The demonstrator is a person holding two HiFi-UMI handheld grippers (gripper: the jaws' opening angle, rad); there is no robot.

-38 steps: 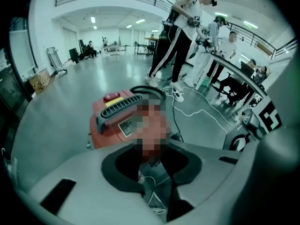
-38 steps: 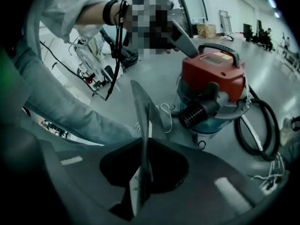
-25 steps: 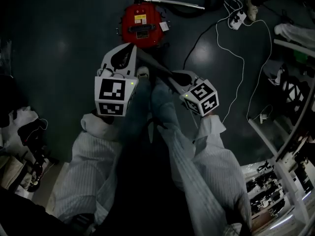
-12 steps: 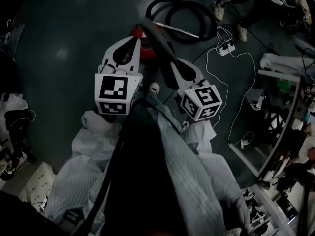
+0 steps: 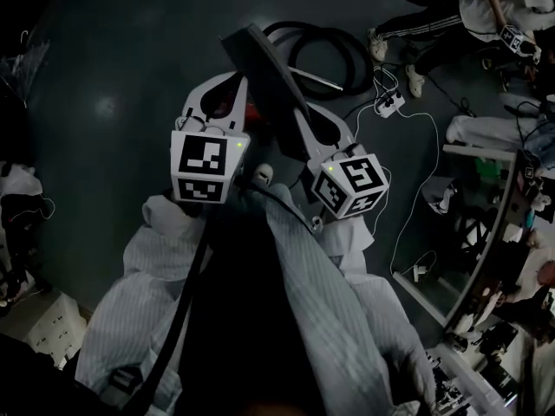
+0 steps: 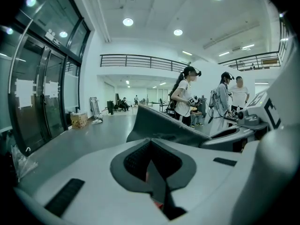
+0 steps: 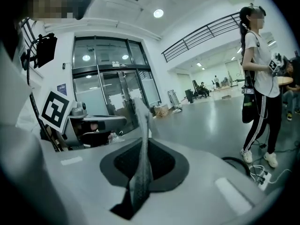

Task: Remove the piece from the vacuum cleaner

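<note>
At the left we see the left gripper (image 5: pixel 231 85), its jaws drawn together on nothing, raised above the dark floor (image 5: pixel 113 59). Just right of it, and beneath it, a patch of the red vacuum cleaner (image 5: pixel 252 111) shows. Next we note the piece (image 5: pixel 264 72), a long, flat, dark part lifted clear of the cleaner and slanting far-left. The right gripper (image 5: pixel 302 121) is clamped on its near end, the piece standing edge-on between the jaws. Farther right a black hose (image 5: pixel 316 33) lies coiled.
</note>
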